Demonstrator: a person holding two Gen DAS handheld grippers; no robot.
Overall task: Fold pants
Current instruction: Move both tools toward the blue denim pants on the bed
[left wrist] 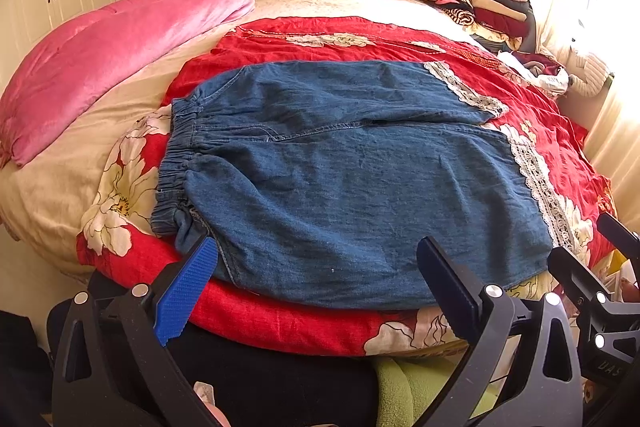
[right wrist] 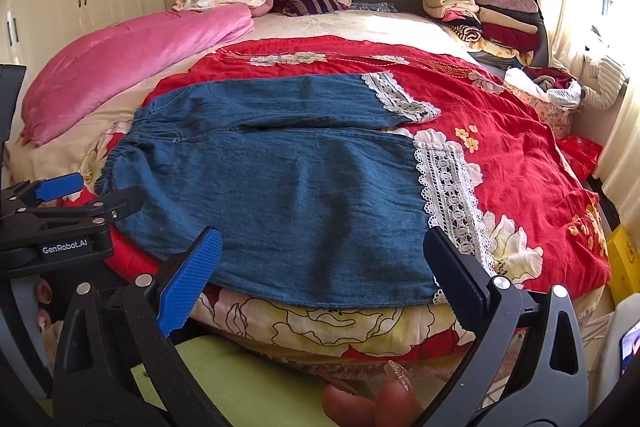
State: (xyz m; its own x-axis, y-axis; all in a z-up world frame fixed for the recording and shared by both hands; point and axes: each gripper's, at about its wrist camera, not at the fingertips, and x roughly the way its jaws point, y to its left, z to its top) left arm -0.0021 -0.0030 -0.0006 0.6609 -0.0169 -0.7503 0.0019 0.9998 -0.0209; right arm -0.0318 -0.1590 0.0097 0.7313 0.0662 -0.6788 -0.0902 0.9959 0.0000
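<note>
Blue denim pants with white lace cuffs (left wrist: 340,179) lay flat, unfolded, on red floral quilt (left wrist: 360,39) covering the bed. Left gripper (left wrist: 316,287) and right gripper (right wrist: 320,275) both hovered at the near edge, fingers spread apart, holding nothing.

My left gripper (left wrist: 320,287) sits level with its jaws spread wide and nothing between the fingers. My right gripper (right wrist: 322,279) is beside it, to its right, also level, jaws equally wide and bare. Two of my fingertips (right wrist: 396,405) show under the right gripper.
</note>
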